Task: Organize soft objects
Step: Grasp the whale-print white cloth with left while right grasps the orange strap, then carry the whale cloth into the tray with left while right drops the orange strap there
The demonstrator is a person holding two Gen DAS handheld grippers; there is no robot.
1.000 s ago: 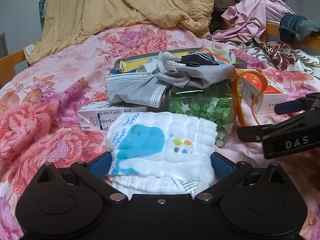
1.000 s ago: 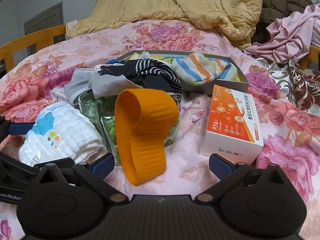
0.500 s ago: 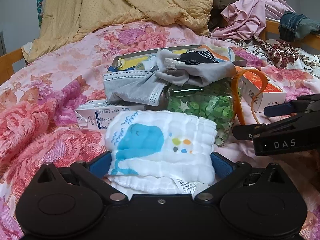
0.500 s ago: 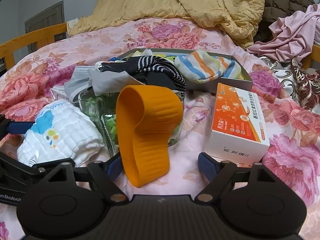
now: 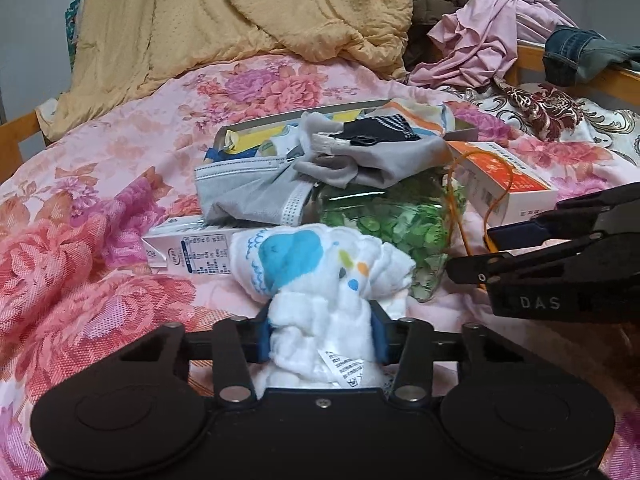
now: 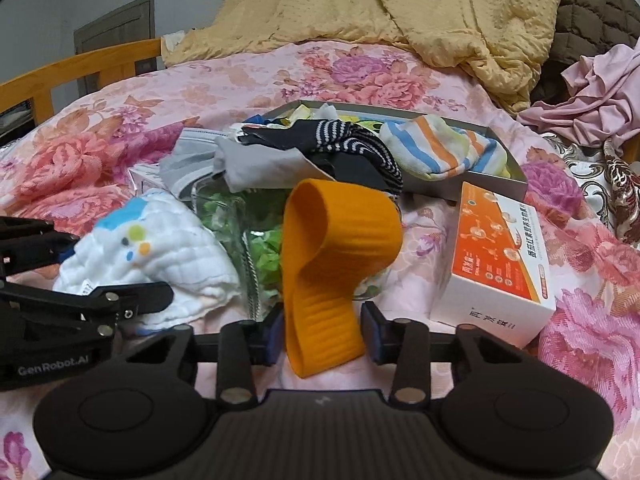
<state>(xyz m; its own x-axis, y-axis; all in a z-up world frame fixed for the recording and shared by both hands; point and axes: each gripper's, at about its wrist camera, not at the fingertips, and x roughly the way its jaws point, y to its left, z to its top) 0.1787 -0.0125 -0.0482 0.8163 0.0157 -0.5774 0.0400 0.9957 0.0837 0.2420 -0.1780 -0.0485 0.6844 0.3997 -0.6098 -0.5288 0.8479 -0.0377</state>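
My left gripper (image 5: 320, 330) is shut on a white muslin cloth with a blue whale print (image 5: 316, 280), squeezing its near end; the cloth also shows in the right wrist view (image 6: 160, 248). My right gripper (image 6: 320, 330) has closed onto an orange ribbed band (image 6: 332, 256), its blue pads touching the band's lower end. Behind stands a glass jar of green pieces (image 5: 392, 220) draped with a grey mask (image 5: 248, 196) and a grey cloth (image 5: 372, 160). A grey tray (image 6: 496, 184) holds a striped sock (image 6: 440, 152).
An orange and white carton (image 6: 500, 268) lies right of the band. A white carton (image 5: 188, 248) lies left of the jar. A yellow quilt (image 5: 240, 20) and pink clothes (image 5: 488, 48) are piled at the back. Wooden bed rails (image 6: 80, 68) edge the floral bedspread (image 5: 80, 280).
Both grippers have closed. The left one has pinched the whale cloth, bunching it narrow. The right one has closed from wide open onto the orange band.
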